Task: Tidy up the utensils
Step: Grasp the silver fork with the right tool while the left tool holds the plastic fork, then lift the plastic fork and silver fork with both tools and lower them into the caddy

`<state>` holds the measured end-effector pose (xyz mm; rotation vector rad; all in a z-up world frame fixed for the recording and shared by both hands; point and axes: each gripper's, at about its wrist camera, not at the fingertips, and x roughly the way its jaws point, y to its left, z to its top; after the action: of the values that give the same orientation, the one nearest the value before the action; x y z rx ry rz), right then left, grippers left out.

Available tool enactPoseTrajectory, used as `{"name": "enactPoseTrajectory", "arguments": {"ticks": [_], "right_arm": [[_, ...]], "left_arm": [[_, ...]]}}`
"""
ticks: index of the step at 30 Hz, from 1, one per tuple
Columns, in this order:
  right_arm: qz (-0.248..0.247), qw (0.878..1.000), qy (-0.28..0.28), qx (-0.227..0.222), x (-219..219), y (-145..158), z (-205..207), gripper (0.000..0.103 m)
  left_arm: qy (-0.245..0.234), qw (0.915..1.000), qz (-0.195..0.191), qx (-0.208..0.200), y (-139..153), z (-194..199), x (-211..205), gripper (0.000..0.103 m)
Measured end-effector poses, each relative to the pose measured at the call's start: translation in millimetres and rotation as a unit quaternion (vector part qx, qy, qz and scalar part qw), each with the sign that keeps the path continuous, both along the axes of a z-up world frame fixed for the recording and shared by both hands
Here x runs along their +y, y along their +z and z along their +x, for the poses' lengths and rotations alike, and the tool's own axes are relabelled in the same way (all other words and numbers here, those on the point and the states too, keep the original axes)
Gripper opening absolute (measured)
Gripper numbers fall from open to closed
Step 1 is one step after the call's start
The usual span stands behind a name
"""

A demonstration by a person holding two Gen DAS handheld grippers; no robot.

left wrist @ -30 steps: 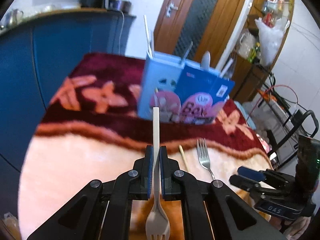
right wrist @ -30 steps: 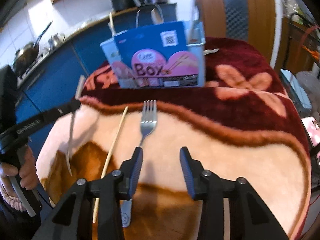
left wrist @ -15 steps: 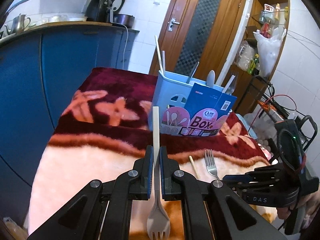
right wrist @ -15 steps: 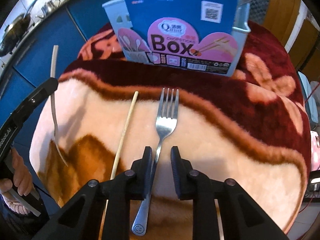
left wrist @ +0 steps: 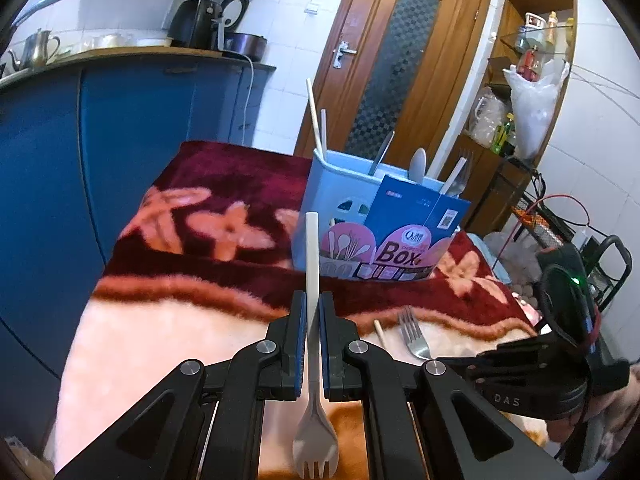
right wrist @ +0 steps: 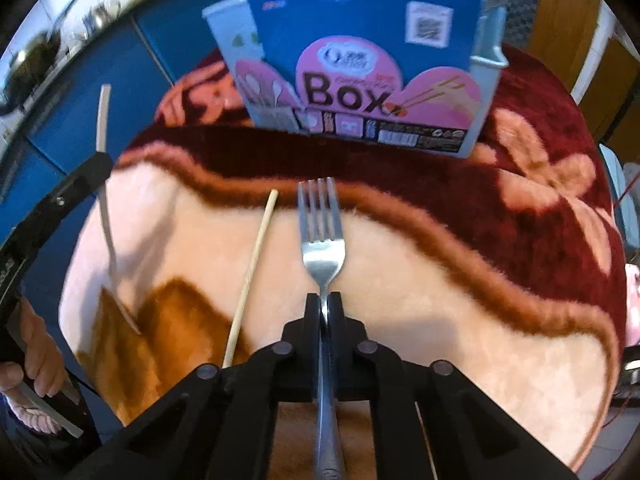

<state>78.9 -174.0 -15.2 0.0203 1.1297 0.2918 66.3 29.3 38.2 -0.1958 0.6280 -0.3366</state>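
So the right gripper point(right wrist: 325, 306) has just been closing, and its fingers are now clenched on the neck of the metal fork point(right wrist: 322, 240). A second ago they stood wide apart with the fork's handle lying between them. The fork lies flat on the fuzzy blanket point(right wrist: 440, 320), long axis running near to far, tines pointing away toward the blue utensil box point(right wrist: 360, 60) at the far end, handle running back under the gripper. Just left of it a wooden chopstick point(right wrist: 252, 272) lies nearly parallel, its far tip leaning a little right toward the tines, not touching the fork.

The left gripper point(left wrist: 313, 320) is grasping a white plastic fork point(left wrist: 313, 280) by the shaft, same as a second ago. Its long axis runs along the fingers: handle end sticking out toward the box, tines back near the camera. Compared with the earlier left wrist view, the box sits lower in frame and more of the door point(left wrist: 392, 64) behind shows.

The box already has several utensils standing in it.
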Motion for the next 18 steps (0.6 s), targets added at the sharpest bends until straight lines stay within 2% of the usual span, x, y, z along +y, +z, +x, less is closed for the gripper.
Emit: {"name": "enactPoseTrajectory", "arguments": {"ticks": [6, 12, 18], "right_arm": [[0.069, 0.994, -0.023, -0.087, -25.6, 15.4, -25.2, 0.005], [0.118, 0.971, -0.049, -0.203, -43.1, 35.0, -51.2, 0.005], [0.124, 0.951, -0.058, -0.277, -56.3, 55.4, -61.9, 0.005]], "left_arm": [[0.005, 0.9996, 0.002, -0.027, 13.7, -0.3, -5.1, 0.006], [0.007, 0.9988, 0.005, -0.048, 28.9, 7.3, -14.6, 0.006], [0.016, 0.9965, 0.011, -0.082, 50.6, 20.4, -24.9, 0.006]]}}
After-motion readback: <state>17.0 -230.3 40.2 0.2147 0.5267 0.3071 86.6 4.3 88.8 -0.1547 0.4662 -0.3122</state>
